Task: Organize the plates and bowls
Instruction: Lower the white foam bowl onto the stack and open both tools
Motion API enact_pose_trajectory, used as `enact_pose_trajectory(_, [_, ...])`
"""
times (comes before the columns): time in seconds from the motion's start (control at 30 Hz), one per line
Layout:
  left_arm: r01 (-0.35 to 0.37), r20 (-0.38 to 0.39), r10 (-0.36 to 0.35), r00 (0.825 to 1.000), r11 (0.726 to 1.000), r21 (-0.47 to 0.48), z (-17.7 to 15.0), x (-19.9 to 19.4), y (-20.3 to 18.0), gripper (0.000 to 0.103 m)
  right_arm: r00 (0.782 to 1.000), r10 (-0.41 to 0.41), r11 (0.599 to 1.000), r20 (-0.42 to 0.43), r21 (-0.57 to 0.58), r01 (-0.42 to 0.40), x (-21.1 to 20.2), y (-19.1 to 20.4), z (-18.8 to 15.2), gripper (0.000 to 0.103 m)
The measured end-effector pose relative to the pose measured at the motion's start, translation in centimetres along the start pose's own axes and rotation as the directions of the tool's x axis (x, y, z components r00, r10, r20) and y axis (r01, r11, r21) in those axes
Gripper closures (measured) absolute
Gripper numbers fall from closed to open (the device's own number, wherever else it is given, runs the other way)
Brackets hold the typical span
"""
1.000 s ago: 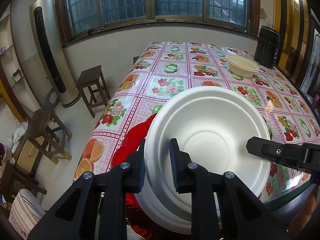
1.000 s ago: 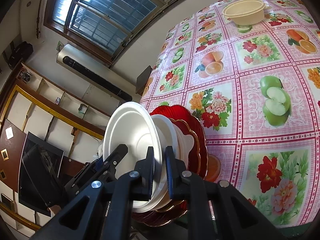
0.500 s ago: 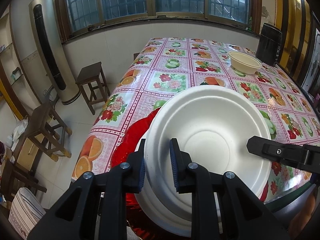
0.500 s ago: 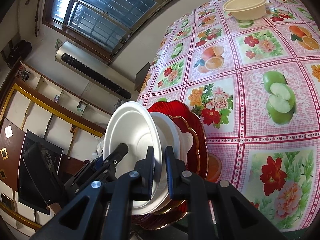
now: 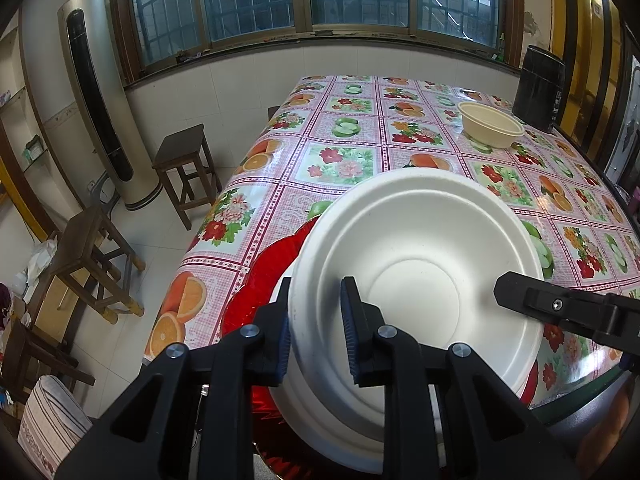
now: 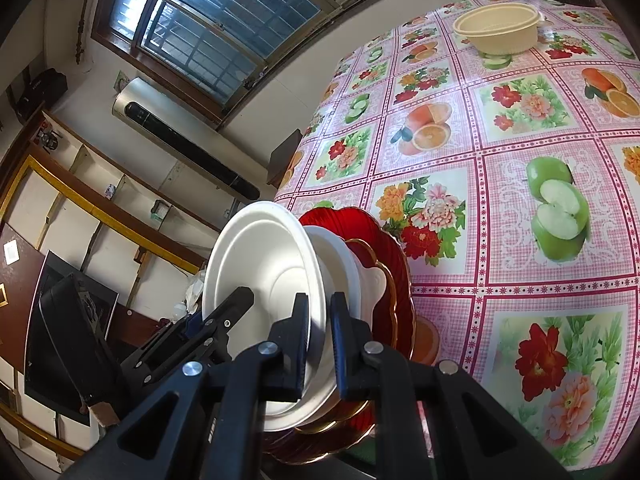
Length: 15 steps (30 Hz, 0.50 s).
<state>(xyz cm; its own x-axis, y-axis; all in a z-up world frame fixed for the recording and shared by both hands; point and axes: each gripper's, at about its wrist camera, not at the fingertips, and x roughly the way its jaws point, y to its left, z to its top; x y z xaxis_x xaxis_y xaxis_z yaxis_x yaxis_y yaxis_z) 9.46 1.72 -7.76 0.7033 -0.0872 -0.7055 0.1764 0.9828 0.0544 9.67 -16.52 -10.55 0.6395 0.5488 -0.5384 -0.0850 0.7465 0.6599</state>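
Though unlabelled, white bowl (image 5: 416, 264)

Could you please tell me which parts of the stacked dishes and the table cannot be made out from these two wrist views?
- Left wrist view: the white bowl covers most of the red plate; how many dishes lie between is hidden.
- Left wrist view: the stack's near side is behind the left gripper.
- Right wrist view: the stack's underside is cut off by the right gripper.
- Both views: the inside of the beige bowl is too far to read.
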Motion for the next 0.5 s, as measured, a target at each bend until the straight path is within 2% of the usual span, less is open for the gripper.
enact_pose_trajectory(0.3, [0.012,0.014,-0.012,1.0,1.0,-0.015,-0.1,-0.3,0.4,0.076,1.0,0.005,1.0,0.007,0.004,-0.005,-0.2,-0.1,-0.2,0.088])
enact_pose_trajectory(0.43, [-0.046,0.087,0.047,0.995,0.999,-0.013,0.0,-1.8,0.7,0.044,1.0,-0.006,1.0,0.013,-0.007,0.006,-0.2,-0.1,-0.2,0.088])
enact_pose_trajectory(0.5, [-0.08,0.128,0.082,0.988,0.997,-0.018,0.1,-2.6,1.0,0.038,1.0,-0.009,1.0,0.019,-0.009,0.009,-0.3,-0.1,-0.2,0.088])
